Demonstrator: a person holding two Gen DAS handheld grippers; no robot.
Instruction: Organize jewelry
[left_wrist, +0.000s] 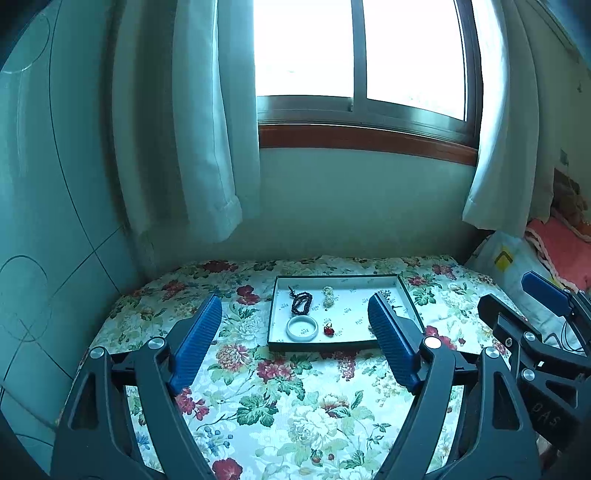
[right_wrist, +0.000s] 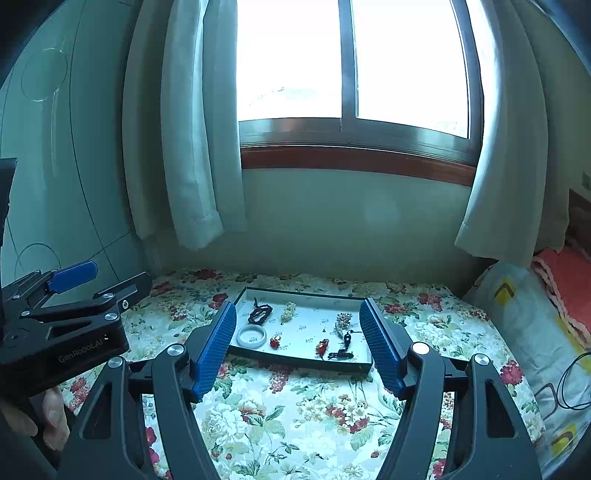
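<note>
Left wrist view: left gripper hovering above floral cloth, fingers spread wide, nothing between pads. Shallow tray ahead on cloth, under window. Inside tray: dark bead bracelet at back left, pale bead piece beside it, white bangle at front left, small red pendant just right of bangle. Right finger pad blocking tray's right part. Right gripper visible at frame edge, apart from tray.

Right wrist view: right gripper also spread, empty, aimed at tray. Right half showing another bead cluster, 1 red charm, dark cord pieces near front rim. All jewelry lying loose in tray, none gripped. Left gripper at left, hand on its handle.
</note>
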